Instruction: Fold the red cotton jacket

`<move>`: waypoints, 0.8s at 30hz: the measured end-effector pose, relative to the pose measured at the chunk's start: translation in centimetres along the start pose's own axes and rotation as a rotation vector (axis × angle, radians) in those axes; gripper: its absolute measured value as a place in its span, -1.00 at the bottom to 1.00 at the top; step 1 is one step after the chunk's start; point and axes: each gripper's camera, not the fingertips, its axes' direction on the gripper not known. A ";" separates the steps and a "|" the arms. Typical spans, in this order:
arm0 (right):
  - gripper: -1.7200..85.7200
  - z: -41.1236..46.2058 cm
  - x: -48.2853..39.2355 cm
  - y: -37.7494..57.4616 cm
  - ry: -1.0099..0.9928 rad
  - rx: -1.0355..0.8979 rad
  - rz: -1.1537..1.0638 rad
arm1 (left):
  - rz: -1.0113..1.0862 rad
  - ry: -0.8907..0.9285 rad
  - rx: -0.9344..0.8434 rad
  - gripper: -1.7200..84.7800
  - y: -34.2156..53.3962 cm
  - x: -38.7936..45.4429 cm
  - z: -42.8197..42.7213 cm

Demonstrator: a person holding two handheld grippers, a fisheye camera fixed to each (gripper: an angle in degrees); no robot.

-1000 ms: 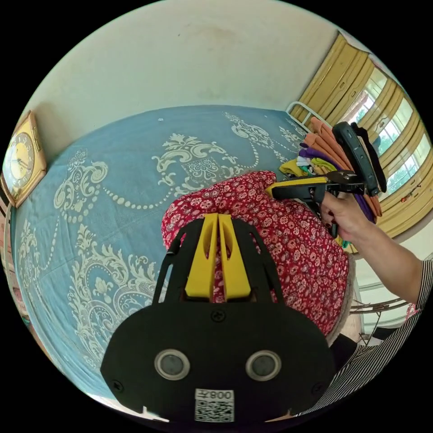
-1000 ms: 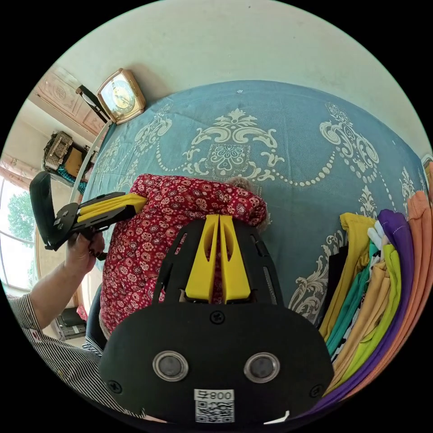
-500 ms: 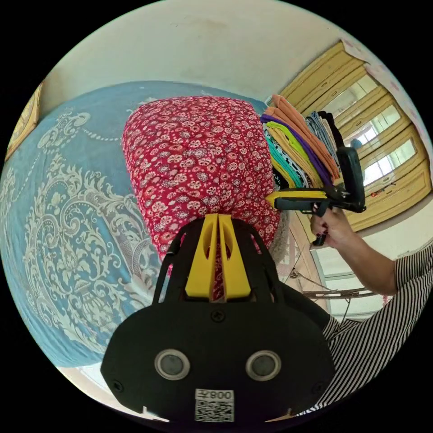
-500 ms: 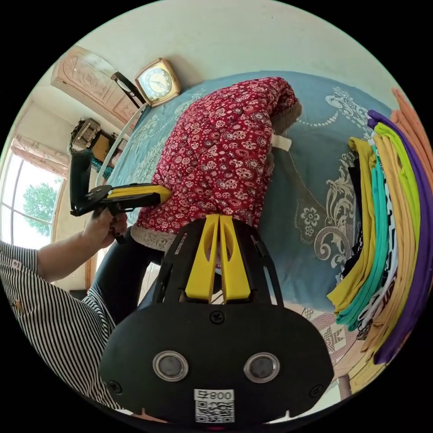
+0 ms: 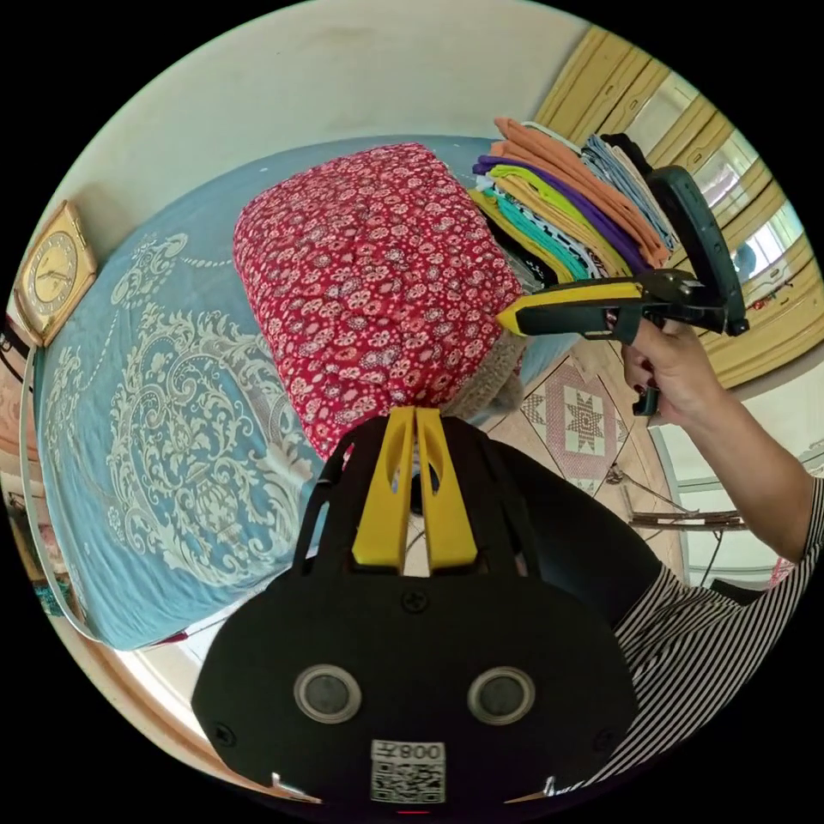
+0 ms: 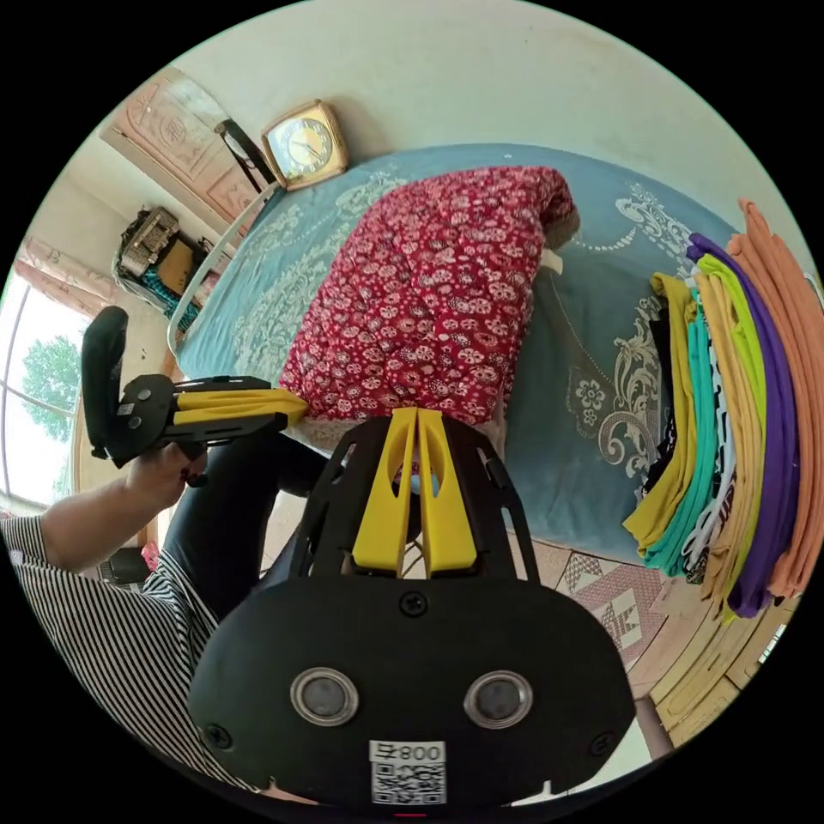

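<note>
- Red cotton jacket (image 5: 378, 283), floral print, lying folded as a thick bundle on the blue patterned bedspread (image 5: 154, 412), near edge at the edge of the bed.
- Same jacket (image 6: 438, 292) in the right gripper view, reaching from the bed's near edge toward the far wall, with a pale fleecy lining showing along the near hem and at the far right corner.
- Left gripper (image 5: 416, 414): yellow jaws together, tips at the jacket's near hem; cannot tell whether any cloth is pinched between them.
- Same left gripper (image 6: 292, 408) seen from the side in the right gripper view, jaws together, tips touching the near left corner of the hem, held by a hand (image 6: 159, 472).
- Right gripper (image 6: 416, 414): yellow jaws together, tips at the near hem toward the jacket's right side; hold on the cloth cannot be told.
- Same right gripper (image 5: 508, 319) in the left gripper view, jaws together, tip just beside the jacket's near right corner, held by a hand (image 5: 674, 365) with a bare forearm and a striped sleeve (image 5: 712, 618) behind.
- Stack of folded clothes (image 6: 738, 412) in yellow, teal, green, purple and orange, on the bed just right of the jacket, apart from it.
- Square gold-framed clock (image 6: 305, 144) leaning against the far wall on the left side of the bed.
- Patterned floor tiles (image 5: 588, 421) below the bed's near edge.
</note>
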 end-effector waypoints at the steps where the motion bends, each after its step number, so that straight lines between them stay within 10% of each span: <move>1: -0.96 0.9 0.4 0.1 -0.006 -0.020 0.030 | -0.033 0.033 0.005 -0.96 0.3 -0.3 -0.8; 24: -0.82 -1.4 6.4 14.1 -0.412 0.300 0.284 | -0.201 0.483 0.225 -0.79 14.7 -10.4 -14.0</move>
